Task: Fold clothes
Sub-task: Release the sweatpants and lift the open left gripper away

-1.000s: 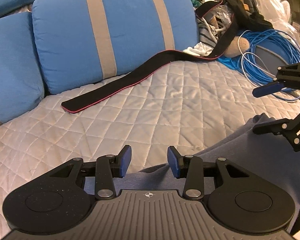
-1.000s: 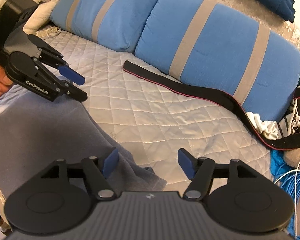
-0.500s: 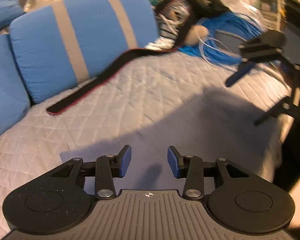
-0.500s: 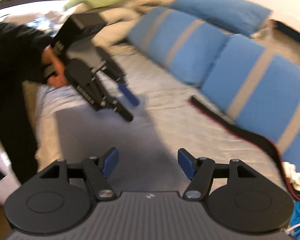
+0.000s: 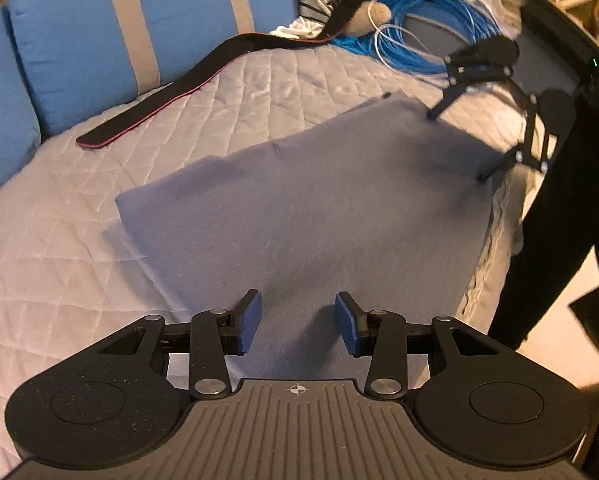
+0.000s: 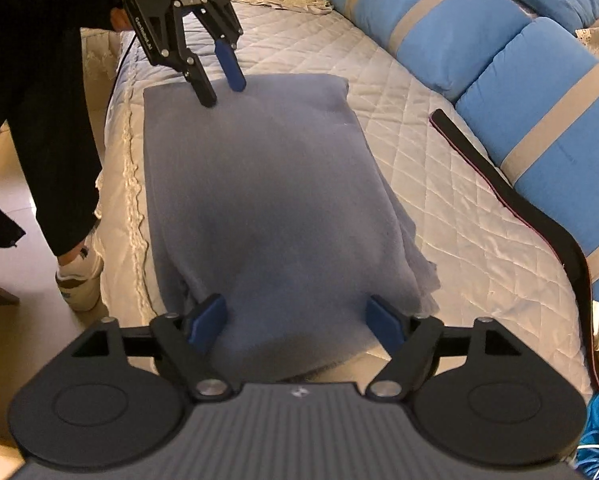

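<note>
A grey-blue garment lies flat as a long rectangle along the front edge of the quilted bed. My left gripper hovers open over one end of it, with nothing between its blue pads. At the opposite end my right gripper stands open, wider, over the cloth. Each gripper shows in the other's view: the right gripper points down at the far end, and the left gripper has its tips just above or on the fabric.
Blue pillows with tan stripes line the back. A black strap with a red edge lies in front of them. Blue cable coils and clutter sit at one end. A person's dark trouser leg and white shoe stand beside the bed.
Both grippers swung from facing the pillows to facing each other along the garment. The garment, bunched at the near edge before, now lies spread flat between them.
</note>
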Tool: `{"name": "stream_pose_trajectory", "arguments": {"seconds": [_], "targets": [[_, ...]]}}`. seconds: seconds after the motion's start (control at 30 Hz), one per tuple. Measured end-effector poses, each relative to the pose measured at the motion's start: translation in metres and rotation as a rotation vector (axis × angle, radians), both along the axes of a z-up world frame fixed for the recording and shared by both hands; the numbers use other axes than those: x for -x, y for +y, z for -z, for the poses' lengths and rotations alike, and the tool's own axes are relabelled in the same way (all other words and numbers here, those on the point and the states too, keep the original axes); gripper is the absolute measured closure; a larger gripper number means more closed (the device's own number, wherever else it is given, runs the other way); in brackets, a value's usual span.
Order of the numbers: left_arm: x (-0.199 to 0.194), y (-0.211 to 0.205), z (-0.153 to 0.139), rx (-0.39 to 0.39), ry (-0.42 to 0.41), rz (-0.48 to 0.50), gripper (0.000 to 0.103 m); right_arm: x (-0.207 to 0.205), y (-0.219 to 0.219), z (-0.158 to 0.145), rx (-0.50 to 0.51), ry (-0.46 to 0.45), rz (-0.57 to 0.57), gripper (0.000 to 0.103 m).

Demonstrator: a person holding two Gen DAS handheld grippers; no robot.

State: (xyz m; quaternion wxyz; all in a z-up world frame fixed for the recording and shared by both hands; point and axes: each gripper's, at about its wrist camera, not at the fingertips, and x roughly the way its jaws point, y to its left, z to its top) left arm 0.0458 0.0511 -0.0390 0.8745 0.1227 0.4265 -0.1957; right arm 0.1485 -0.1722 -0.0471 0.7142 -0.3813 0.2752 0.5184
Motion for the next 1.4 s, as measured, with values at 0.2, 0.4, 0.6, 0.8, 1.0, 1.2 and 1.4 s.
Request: {"name": "stream_pose_trajectory", "arguments": {"seconds": [0.2,0.4,0.6,0.8,1.0,1.2,1.4], "targets": [[0.008,-0.014,-0.001,-0.097,-0.012,0.040,0.060,-0.005,-0.008,-0.002,-0.005,0.011,0.027,0.007],[0.012,-0.018,-0.018,-0.087,-0.092,0.003,0.060,-0.021,-0.030,-0.022,-0.136,0.042,0.080,0.006],[0.009,-0.016,-0.032,-0.070,-0.187,-0.079,0.059,-0.021,-0.024,-0.013,-0.089,-0.081,0.096,0.009],[0.006,-0.018,-0.034,-0.080,-0.200,-0.102,0.059,-0.017,-0.016,0.002,0.012,-0.179,0.070,0.007],[0.006,-0.023,-0.030,-0.090,-0.185,-0.078,0.059,-0.018,-0.026,-0.019,-0.116,-0.078,0.072,0.012],[0.005,-0.024,-0.024,-0.108,-0.173,-0.083,0.059,-0.008,-0.023,-0.013,-0.063,0.017,-0.030,0.014],[0.004,-0.022,-0.022,-0.119,-0.168,-0.097,0.059,-0.008,-0.024,-0.009,-0.018,0.026,-0.029,0.015]]}}
